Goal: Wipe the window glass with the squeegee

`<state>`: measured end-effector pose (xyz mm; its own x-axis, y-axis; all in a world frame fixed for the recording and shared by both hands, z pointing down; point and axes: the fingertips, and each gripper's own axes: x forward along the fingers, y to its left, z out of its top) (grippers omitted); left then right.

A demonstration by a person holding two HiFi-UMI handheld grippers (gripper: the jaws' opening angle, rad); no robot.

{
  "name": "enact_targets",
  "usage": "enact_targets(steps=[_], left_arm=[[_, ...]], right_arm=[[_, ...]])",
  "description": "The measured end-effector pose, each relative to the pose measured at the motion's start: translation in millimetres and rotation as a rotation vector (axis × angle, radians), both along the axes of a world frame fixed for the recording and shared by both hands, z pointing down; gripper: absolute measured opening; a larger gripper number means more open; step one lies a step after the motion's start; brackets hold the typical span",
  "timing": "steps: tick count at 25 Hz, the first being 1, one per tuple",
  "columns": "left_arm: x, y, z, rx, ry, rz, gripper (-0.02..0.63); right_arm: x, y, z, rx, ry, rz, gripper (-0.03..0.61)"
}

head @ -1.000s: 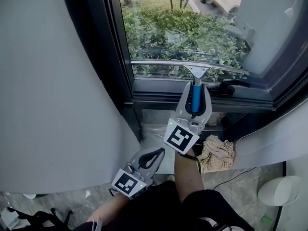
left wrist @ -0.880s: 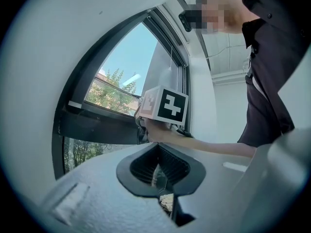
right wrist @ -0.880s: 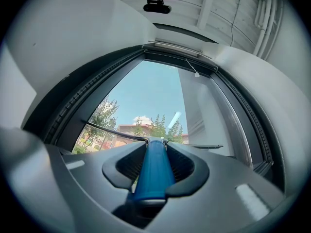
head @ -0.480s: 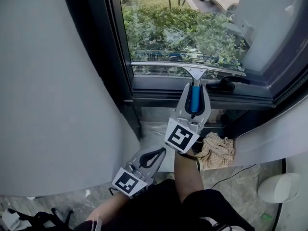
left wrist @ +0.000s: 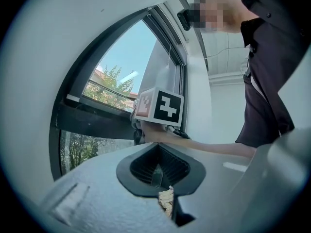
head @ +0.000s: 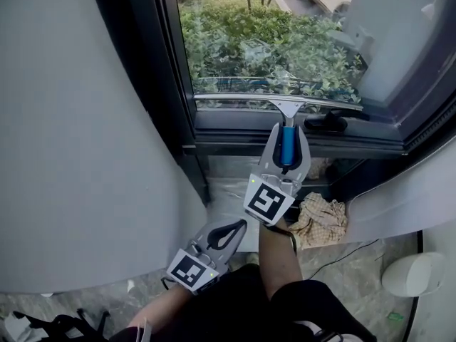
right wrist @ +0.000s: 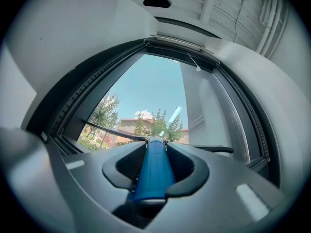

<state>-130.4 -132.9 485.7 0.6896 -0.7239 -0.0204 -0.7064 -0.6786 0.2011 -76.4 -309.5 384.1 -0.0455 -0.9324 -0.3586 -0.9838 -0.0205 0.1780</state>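
Note:
The squeegee has a blue handle (head: 286, 145) and a long metal blade (head: 278, 102) that lies level across the bottom of the window glass (head: 271, 41), just above the dark lower frame. My right gripper (head: 287, 135) is shut on the handle and points up at the pane. In the right gripper view the blue handle (right wrist: 154, 171) runs up between the jaws, and the blade (right wrist: 116, 132) stretches across the glass beyond. My left gripper (head: 229, 228) hangs lower left, away from the window, jaws together and holding nothing.
A black window handle (head: 331, 123) sits on the frame right of the squeegee. A crumpled beige rag (head: 322, 221) lies on the floor below the sill. A grey wall (head: 85, 155) fills the left. A white rounded object (head: 413, 273) stands at bottom right.
The squeegee and my right gripper have drifted slightly left along the bottom of the glass. The left gripper has stayed where it was.

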Motion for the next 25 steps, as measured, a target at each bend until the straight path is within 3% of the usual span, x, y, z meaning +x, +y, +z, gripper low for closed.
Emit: enact_targets(steps=[15, 22, 25], left_arm=[[0, 7, -4, 0.047, 0.015, -0.012, -0.002], [-8, -1, -25, 0.081, -0.005, -0.129, -0.002], [6, 6, -35, 0.11, 0.023, -0.16, -0.002]], right_arm=[[18, 25, -36, 0.074, 0.0, 0.001, 0.135], [90, 63, -62, 0.136, -0.014, 0.004, 0.137], [127, 82, -70, 0.14, -0.037, -0.015, 0.136]])
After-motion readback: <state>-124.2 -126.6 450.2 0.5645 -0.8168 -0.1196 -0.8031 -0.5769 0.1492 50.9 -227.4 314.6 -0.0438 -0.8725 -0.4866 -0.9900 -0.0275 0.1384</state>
